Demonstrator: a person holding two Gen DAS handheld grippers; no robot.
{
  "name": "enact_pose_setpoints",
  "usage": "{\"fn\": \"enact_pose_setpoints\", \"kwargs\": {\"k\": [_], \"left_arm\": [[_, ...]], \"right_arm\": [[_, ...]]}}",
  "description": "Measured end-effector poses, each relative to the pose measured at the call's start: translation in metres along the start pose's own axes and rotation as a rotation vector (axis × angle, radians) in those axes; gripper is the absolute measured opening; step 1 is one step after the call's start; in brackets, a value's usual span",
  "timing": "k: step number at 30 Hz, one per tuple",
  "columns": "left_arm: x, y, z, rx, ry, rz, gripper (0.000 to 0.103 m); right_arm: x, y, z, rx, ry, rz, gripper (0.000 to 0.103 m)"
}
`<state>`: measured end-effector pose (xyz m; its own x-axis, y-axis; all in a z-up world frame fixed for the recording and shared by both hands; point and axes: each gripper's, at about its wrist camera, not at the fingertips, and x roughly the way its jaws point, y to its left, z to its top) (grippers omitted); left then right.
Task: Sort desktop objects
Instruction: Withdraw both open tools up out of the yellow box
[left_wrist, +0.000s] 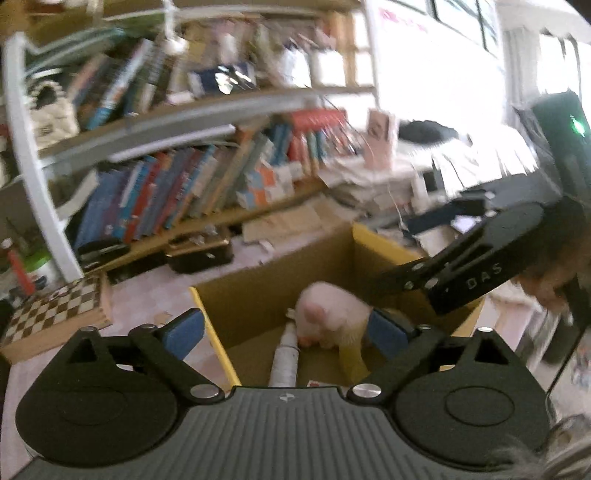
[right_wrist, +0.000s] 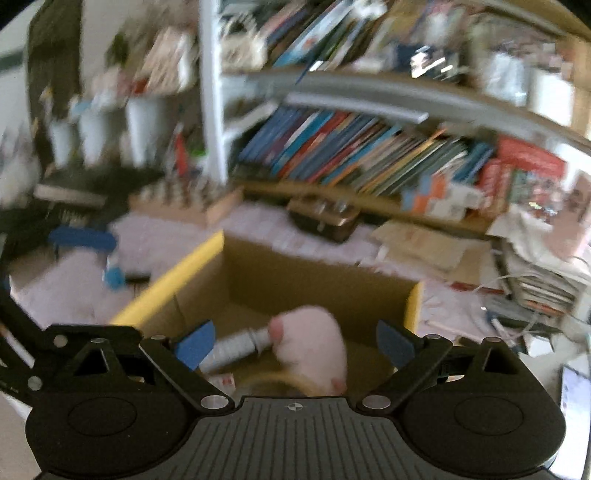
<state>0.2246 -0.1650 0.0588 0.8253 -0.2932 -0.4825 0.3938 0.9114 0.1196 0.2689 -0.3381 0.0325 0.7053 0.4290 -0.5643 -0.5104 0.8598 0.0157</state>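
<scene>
Both grippers hang over the open cardboard box (left_wrist: 258, 295), and both are spread wide with nothing between their blue pads. The left gripper (left_wrist: 284, 332) looks down into the box from its near-left rim; the right gripper (right_wrist: 295, 341) looks in from the opposite side, and its black body also shows at the upper right of the left wrist view.

Inside the box lies a pink-and-white plush toy (left_wrist: 332, 314), and touching it a grey cylindrical tube (left_wrist: 286, 356), perhaps a marker or glue stick; blur keeps me from telling which. From the left gripper the toy sits just ahead and slightly right of centre, close against the right pad. The tube's long axis runs nearly straight away from that gripper, its capped end toward the toy. From the right gripper the plush toy (right_wrist: 314, 347) lies dead ahead between the open pads, and the tube (right_wrist: 236, 349) lies crosswise, ahead and to the left.

My judgement: these items are already sorted into the box, so the next item must come from the desk around it. The chessboard (left_wrist: 55, 310) lies ahead-left of the left gripper, which is therefore the nearer one.
</scene>
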Motion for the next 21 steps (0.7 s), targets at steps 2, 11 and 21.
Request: {"fn": "enact_pose_setpoints", "kwargs": {"k": [2, 11, 21], "left_arm": [[-0.012, 0.002, -0.001, -0.036, -0.027, 0.021, 0.101], [-0.056, 0.012, -0.023, -0.182, -0.09, 0.114, 0.103], [-0.09, 0.023, -0.061, -0.221, -0.085, 0.104, 0.103]], "right_arm": [[-0.013, 0.001, 0.0, 0.058, -0.049, -0.021, 0.096], [-0.054, 0.028, -0.017, 0.225, -0.199, -0.202, 0.096], [-0.081, 0.078, -0.059, 0.347, -0.206, -0.355, 0.096]]}}
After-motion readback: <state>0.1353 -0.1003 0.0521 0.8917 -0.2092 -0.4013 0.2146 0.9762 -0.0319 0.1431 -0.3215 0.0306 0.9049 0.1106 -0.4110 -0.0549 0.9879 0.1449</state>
